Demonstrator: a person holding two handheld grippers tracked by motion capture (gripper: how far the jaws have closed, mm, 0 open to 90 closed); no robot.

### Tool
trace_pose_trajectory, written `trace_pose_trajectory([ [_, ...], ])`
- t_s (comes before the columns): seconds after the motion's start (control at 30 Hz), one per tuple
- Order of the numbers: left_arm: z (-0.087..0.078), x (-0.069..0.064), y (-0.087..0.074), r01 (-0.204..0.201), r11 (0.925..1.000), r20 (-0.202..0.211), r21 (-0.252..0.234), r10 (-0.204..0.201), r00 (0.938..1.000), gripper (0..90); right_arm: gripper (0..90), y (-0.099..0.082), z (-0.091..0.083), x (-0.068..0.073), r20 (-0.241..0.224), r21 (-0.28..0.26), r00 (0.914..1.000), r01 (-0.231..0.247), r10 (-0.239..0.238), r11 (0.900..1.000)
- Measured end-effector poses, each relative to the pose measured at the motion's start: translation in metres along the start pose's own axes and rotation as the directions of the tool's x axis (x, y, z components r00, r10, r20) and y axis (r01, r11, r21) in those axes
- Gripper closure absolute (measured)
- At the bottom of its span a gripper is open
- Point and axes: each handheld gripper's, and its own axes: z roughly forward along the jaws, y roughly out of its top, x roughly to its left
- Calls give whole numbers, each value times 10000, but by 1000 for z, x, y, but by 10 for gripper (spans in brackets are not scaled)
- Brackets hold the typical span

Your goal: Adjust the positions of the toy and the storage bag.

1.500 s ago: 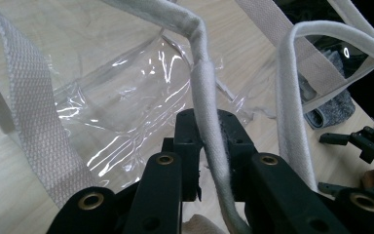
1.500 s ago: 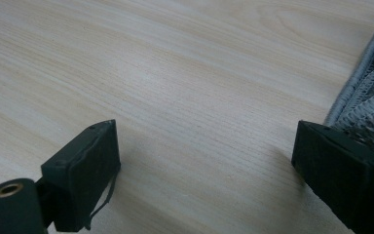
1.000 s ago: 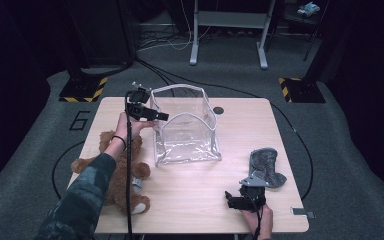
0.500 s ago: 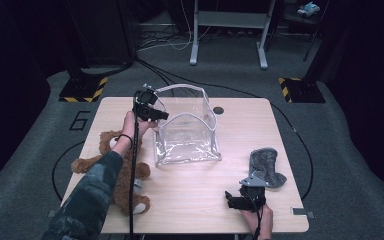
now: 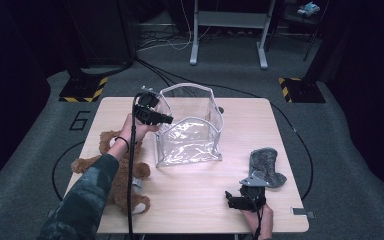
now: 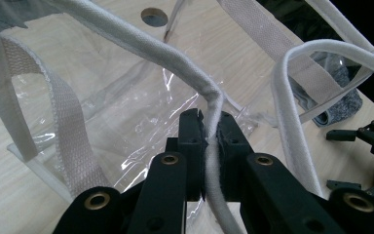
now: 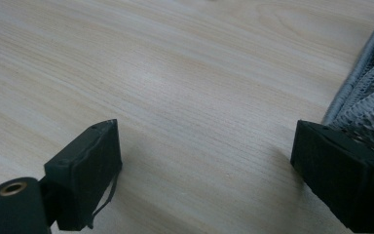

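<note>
A clear plastic bag (image 5: 190, 142) with white fabric trim stands open near the middle of the wooden table (image 5: 200, 200). My left gripper (image 5: 169, 120) (image 6: 209, 129) is at the bag's left side, shut on the white rim (image 6: 141, 44), which runs pinched between the two black pads. My right gripper (image 5: 229, 199) (image 7: 204, 156) rests low over the table near the front right, open, with bare wood between its fingers. A grey cloth (image 5: 266, 165) (image 7: 370, 97) lies just beside its right finger.
A brown teddy bear (image 5: 115, 175) lies on the table's left part, under my left forearm. The table has a small round hole (image 6: 154, 16) behind the bag. The bag's woven handles (image 6: 73, 126) hang loose. Stands and cables sit on the floor beyond.
My left gripper has shifted slightly right to the bag's rim and its jaws have closed on it. The right gripper has stayed where it was.
</note>
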Motion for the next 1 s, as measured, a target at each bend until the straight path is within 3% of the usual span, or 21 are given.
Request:
trace_pose_trajectory([
  [0.17,-4,0,-3,-148,9996,206,220,143,9997,839,114,2,-1,-1,22,218,10000,-44,43,9998],
  [0.27,-6,4,-7,56,9998,99,171,-58,9999,818,139,5,-3,0,-160,269,9998,-70,75,9996],
  [0.33,-8,10,-8,304,9995,-156,89,-302,9994,729,141,10,-4,4,-130,126,9996,245,-244,9996],
  [0.37,-8,12,-8,337,9993,-477,136,-330,9983,679,143,14,-4,6,-162,71,9997,187,-186,9998],
  [0.4,-9,14,-8,592,9982,-538,101,-586,9968,609,144,18,-3,7,-167,-2,9993,321,-321,9995],
  [0.43,-9,14,-8,592,9982,-538,101,-586,9968,562,144,18,-3,7,-167,-2,9993,321,-321,9995],
  [0.47,-10,15,-8,764,9971,-684,25,-761,9948,507,153,31,-1,11,-184,-106,9987,473,-475,9988],
  [0.53,-12,17,-9,964,9953,-784,-128,-971,9922,463,172,41,3,12,-232,-223,9978,619,-625,9978],
  [0.63,-12,18,-9,1091,9939,-916,-133,-1099,9897,446,205,54,12,12,-88,-258,9980,618,-621,9978],
  [0.73,-10,19,-9,1145,9934,-1047,-101,-1150,9878,451,299,72,30,5,20,-236,9995,326,-326,9992],
  [0.93,-9,20,-11,1201,9928,-1218,41,-1187,9854,540,444,90,52,0,42,-83,9997,238,-238,9997],
  [1.0,-9,20,-12,1226,9924,-1214,43,-1212,9852,548,443,92,55,-1,5,31,9996,294,-294,9996],
])
